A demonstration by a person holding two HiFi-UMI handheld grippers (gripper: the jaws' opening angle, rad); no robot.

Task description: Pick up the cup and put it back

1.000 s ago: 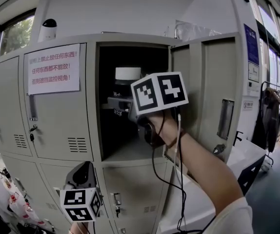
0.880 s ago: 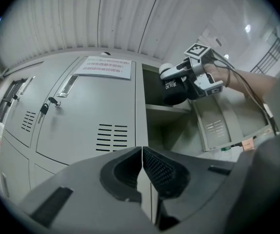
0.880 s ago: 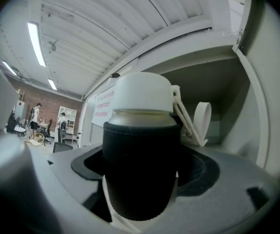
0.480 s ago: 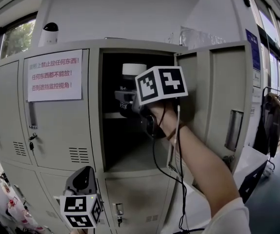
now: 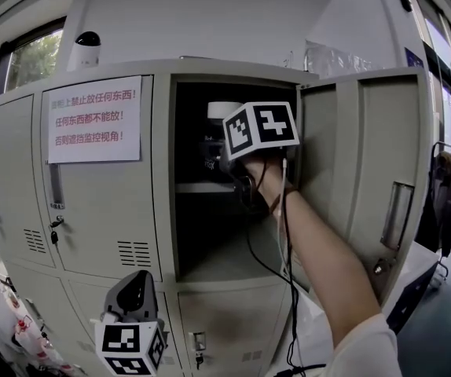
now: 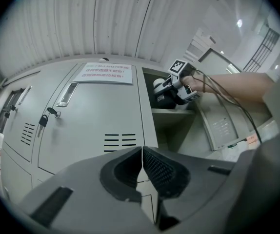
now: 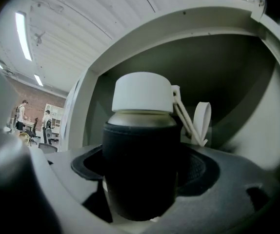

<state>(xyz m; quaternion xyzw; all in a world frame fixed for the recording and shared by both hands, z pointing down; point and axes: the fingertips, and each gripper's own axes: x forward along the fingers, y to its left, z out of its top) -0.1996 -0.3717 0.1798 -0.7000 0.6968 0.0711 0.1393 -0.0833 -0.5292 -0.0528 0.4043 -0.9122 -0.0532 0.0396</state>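
Note:
The cup is a bottle in a black sleeve with a white lid and a white strap. My right gripper is shut on its black body and holds it upright inside the open locker, above the upper shelf. In the head view the cup shows partly behind the right gripper's marker cube. From the left gripper view the cup is seen far off in the locker. My left gripper hangs low in front of the lower lockers, its jaws together with nothing between them.
The locker door stands open to the right of my arm. A paper notice with red print hangs on the shut door to the left. A dome camera sits on the locker top. Keys hang in a lock.
My right gripper has carried the cup up and deeper into the locker, from the opening to the upper shelf level. The left gripper has stayed low.

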